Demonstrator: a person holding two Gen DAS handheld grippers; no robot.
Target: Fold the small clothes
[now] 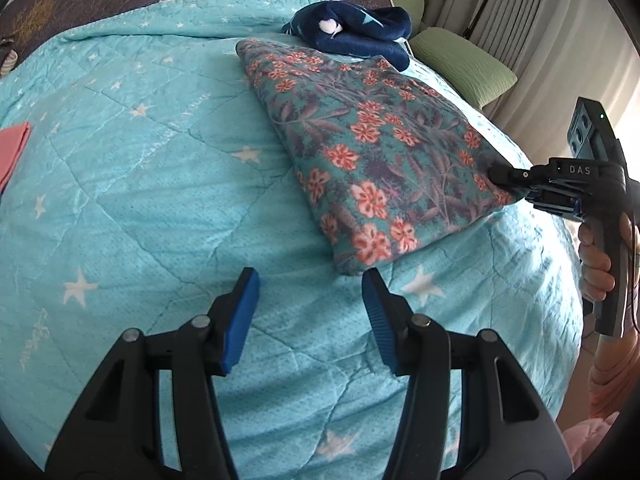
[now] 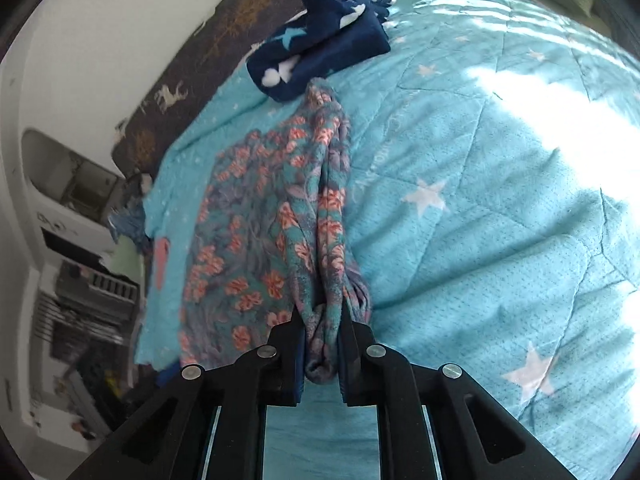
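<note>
My right tool (image 2: 320,344) is clamped tight on the edge of the flowery cloth (image 1: 360,152), and the cloth bunches up between its fingers. My left tool (image 1: 310,280) has its fingers wide apart with nothing in them, just near the close corner of the cloth. The cloth lies folded on the blue star blanket (image 1: 140,160) on the bed. A dark blue cloth (image 1: 360,32) lies at its far end, touching it. A pink cloth (image 1: 12,148) peeks in at the left.
</note>
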